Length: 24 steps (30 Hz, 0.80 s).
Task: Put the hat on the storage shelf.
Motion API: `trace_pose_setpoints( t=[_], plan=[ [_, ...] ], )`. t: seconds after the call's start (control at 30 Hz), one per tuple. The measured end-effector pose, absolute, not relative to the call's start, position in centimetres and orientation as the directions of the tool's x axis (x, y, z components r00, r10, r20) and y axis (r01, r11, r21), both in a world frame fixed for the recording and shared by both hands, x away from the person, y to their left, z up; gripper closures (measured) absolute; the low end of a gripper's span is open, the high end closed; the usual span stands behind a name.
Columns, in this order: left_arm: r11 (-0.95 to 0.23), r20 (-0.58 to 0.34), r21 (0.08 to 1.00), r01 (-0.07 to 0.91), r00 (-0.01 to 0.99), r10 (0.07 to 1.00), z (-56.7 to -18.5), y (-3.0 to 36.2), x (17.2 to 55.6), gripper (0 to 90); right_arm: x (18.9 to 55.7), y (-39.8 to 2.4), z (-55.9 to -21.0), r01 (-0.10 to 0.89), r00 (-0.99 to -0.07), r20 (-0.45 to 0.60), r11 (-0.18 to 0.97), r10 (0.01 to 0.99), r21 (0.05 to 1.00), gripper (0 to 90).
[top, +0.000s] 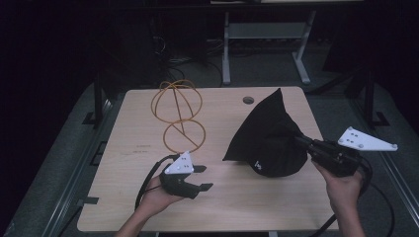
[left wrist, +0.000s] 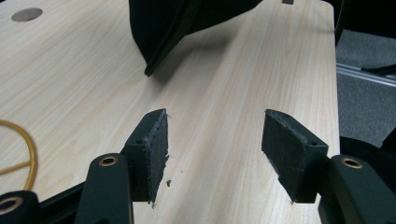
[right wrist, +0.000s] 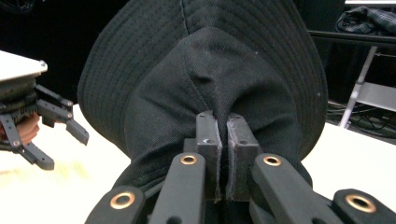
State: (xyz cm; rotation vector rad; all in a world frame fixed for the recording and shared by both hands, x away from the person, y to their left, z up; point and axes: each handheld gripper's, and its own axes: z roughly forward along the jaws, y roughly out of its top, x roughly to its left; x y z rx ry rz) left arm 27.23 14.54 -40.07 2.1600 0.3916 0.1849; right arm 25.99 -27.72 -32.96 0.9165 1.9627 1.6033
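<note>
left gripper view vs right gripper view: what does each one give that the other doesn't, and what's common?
Left gripper view alone: the left gripper's own jaws standing wide apart with nothing between them, the yellow wire stand's ring at the edge, and the table's round hole.

Right gripper view alone: the right gripper shut on a pinch of the black hat's crown, the stitched brim rising behind, and the left gripper from outside.

Both: the black hat and the light wooden table.

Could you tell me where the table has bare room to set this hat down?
Bare wood lies left of the yellow wire stand and along the near edge of the table between both hands. It is crowded where the black hat hangs in the right hand-held gripper.
</note>
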Motion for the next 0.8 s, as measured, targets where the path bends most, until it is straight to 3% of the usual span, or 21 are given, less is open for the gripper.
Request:
trace_pose_setpoints(
  t=[0.8],
  plan=[
    [-0.533, -0.014, 0.815, 0.226, 0.928, 0.373, -41.7, 15.8, 27.2, 37.0, 29.0, -25.3, -28.2, 0.247, -0.697, 0.063, 0.156, 0.714, 0.957, 86.5]
  ],
)
